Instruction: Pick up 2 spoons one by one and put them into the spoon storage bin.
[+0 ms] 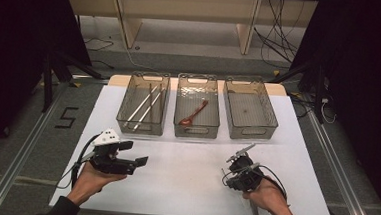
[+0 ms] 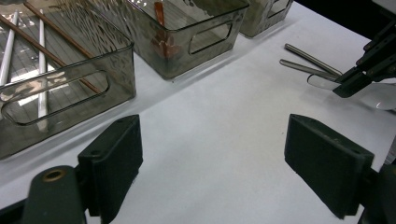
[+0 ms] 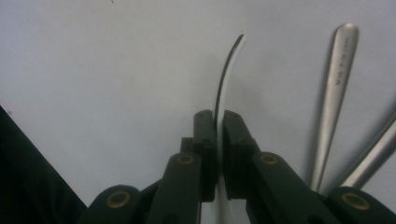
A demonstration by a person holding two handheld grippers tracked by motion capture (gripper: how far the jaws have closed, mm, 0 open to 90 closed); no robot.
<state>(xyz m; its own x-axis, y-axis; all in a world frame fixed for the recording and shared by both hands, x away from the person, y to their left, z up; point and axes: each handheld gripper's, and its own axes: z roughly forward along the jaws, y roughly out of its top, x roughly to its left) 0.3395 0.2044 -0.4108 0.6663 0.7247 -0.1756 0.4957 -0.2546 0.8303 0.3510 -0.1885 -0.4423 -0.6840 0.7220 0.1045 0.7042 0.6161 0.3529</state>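
While pinched edge-on betw. right gripper point(image 3: 217, 154) jaws, spoon point(image 3: 226, 84) pokes fwd.

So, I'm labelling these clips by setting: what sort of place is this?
Probably a lab or workshop recording bench, not a kitchen: a white table with three clear bins for sorting cutlery, loose cables on the floor behind, and dark framing at the sides.
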